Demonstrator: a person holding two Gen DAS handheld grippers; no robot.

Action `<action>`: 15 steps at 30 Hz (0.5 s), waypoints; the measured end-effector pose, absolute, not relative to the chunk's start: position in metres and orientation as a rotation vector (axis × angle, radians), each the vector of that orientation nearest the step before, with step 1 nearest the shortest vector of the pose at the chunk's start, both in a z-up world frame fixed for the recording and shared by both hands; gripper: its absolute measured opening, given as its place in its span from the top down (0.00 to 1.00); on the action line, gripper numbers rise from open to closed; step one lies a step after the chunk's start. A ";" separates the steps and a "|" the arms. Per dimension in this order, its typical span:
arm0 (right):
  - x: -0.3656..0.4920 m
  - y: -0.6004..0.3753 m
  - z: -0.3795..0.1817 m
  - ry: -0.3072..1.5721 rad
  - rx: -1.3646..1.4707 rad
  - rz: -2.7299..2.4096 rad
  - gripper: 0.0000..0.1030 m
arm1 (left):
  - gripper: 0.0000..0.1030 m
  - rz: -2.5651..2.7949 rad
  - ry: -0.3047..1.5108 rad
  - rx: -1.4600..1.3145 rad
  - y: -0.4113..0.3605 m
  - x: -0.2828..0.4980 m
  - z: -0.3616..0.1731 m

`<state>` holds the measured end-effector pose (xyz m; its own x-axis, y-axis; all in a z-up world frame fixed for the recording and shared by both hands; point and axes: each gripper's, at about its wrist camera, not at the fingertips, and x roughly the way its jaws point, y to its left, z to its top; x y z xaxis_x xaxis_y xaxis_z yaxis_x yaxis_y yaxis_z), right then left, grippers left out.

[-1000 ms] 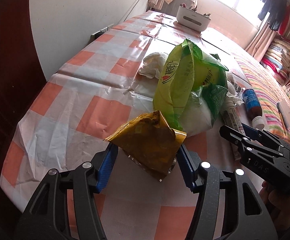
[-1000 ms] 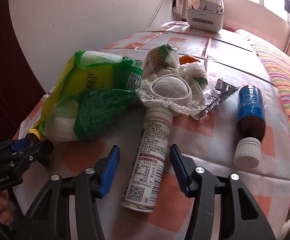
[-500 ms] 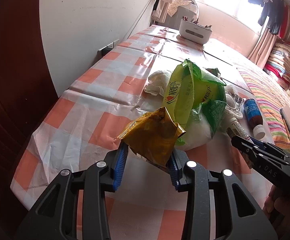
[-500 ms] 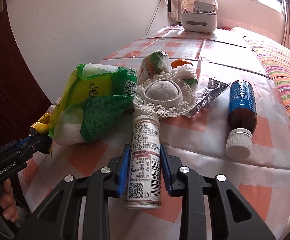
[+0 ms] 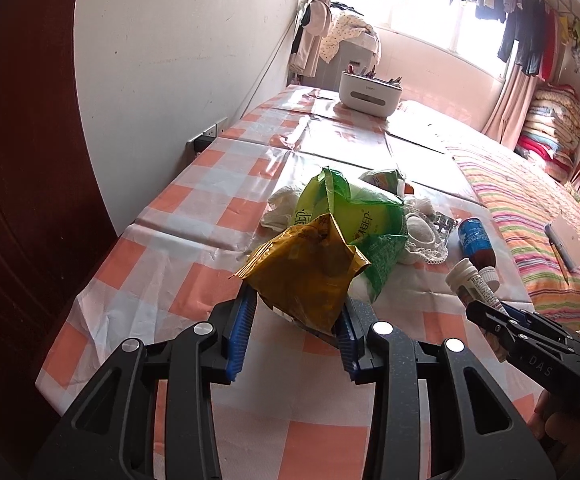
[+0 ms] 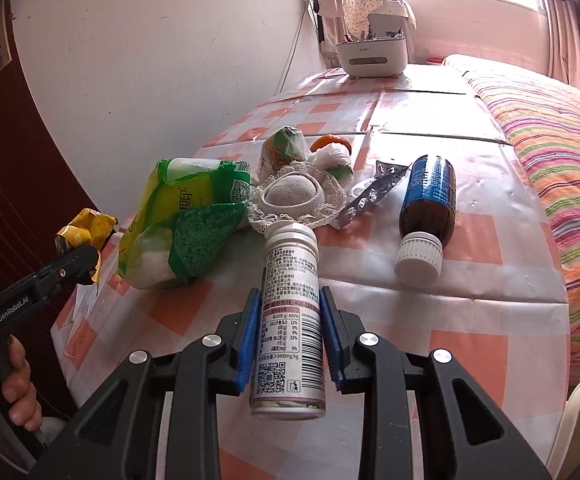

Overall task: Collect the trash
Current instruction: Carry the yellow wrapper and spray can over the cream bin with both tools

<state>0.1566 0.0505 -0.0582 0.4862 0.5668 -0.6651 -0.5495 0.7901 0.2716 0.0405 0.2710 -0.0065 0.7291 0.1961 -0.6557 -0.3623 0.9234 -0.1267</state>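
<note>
Two grippers work over a checked tablecloth (image 5: 193, 216) strewn with trash. Biggest in the pile is a green plastic bag (image 6: 185, 220), lying left of a lace-edged cloth (image 6: 294, 196). Beside that lie a brown bottle with a blue label (image 6: 428, 200) and a foil blister strip (image 6: 370, 196). Clamped on a crumpled yellow snack wrapper (image 5: 306, 276), the left gripper (image 5: 294, 336) holds it clear of the cloth. Pinched narrow, the right gripper (image 6: 290, 340) grips a white pill bottle (image 6: 290, 320) by its sides, cap pointing toward the pile.
</note>
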 end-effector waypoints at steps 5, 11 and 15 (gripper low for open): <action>0.151 0.035 -0.053 0.799 0.036 0.662 0.72 | 0.65 0.278 0.676 -0.237 0.255 0.044 0.001; 0.146 0.016 -0.047 0.781 0.052 0.636 0.72 | 0.65 0.225 0.675 -0.208 0.228 0.049 0.005; 0.143 0.001 -0.043 0.764 0.062 0.619 0.72 | 0.65 0.189 0.675 -0.187 0.210 0.053 0.007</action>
